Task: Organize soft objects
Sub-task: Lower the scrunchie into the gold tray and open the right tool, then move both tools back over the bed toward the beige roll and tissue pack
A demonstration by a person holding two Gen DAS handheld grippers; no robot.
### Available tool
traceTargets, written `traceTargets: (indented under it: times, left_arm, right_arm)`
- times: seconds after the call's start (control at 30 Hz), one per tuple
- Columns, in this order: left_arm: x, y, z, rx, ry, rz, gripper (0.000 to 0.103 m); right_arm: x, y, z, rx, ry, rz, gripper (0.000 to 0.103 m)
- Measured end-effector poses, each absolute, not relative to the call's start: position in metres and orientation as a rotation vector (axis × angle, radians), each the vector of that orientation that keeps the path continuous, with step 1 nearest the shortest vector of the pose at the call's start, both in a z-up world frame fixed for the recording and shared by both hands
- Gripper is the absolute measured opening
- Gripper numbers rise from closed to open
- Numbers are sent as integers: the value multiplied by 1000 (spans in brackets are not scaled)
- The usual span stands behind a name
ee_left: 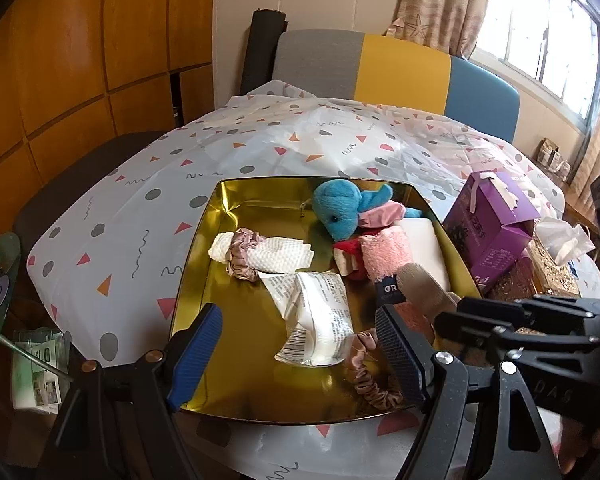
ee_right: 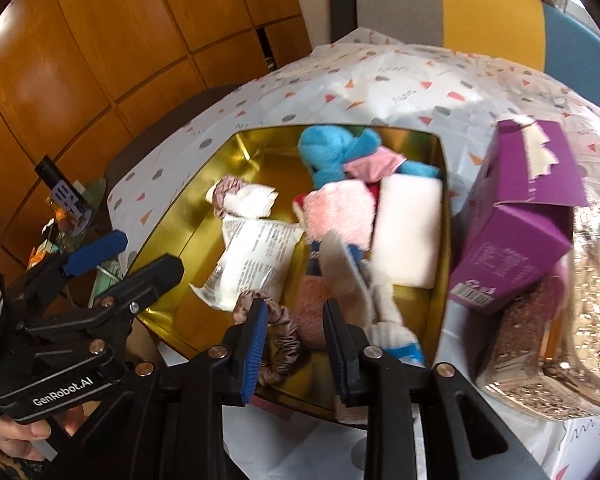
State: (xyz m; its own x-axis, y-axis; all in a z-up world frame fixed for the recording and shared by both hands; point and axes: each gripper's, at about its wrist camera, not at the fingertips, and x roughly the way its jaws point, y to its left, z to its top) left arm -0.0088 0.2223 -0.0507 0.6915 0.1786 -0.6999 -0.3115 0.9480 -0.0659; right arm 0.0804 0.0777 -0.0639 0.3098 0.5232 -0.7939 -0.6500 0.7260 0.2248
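A gold metal tray (ee_left: 204,240) sits on a table covered with a patterned plastic cloth (ee_left: 140,200), and the soft things lie inside it. Seen from the left wrist, a blue plush elephant (ee_left: 340,208) rests at the tray's 12 o'clock end with a pink scrunchie (ee_left: 384,214) against it. At about 9 o'clock a white waffle cloth (ee_left: 276,256) lies threaded through a mauve satin scrunchie (ee_left: 242,254). A white printed packet (ee_left: 316,320) lies in the middle, toward 6 o'clock, and a second satin scrunchie (ee_left: 374,376) lies at 5 o'clock. Along the 3 o'clock side are a white foam block (ee_left: 424,248), a fuzzy pink cloth (ee_left: 384,256) and a red-and-white plush piece (ee_left: 348,254), touching one another. The left gripper (ee_left: 300,360) hangs over the tray's near edge with its jaws spread wide and nothing between them. In the right wrist view, the right gripper (ee_right: 296,344) is parted to a moderate gap above the tray's near right corner, empty, with a beige sock-like piece (ee_right: 348,276) and a coral fuzzy cloth (ee_right: 312,304) lying just beyond its tips. A purple carton (ee_right: 512,248) stands just outside the tray at 3 o'clock, beside a glittery gold box (ee_right: 540,352).
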Motion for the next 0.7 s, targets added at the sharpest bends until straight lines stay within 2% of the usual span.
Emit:
traceTargets:
  times: [0.37, 0.7]
  left_arm:
    - [-7, 208, -47, -153, 761, 246, 80]
    - [-3, 189, -43, -106, 769, 205, 82]
  right_arm:
    - [74, 46, -47, -179, 903, 701, 28]
    - [77, -32, -31, -122, 860, 591, 35]
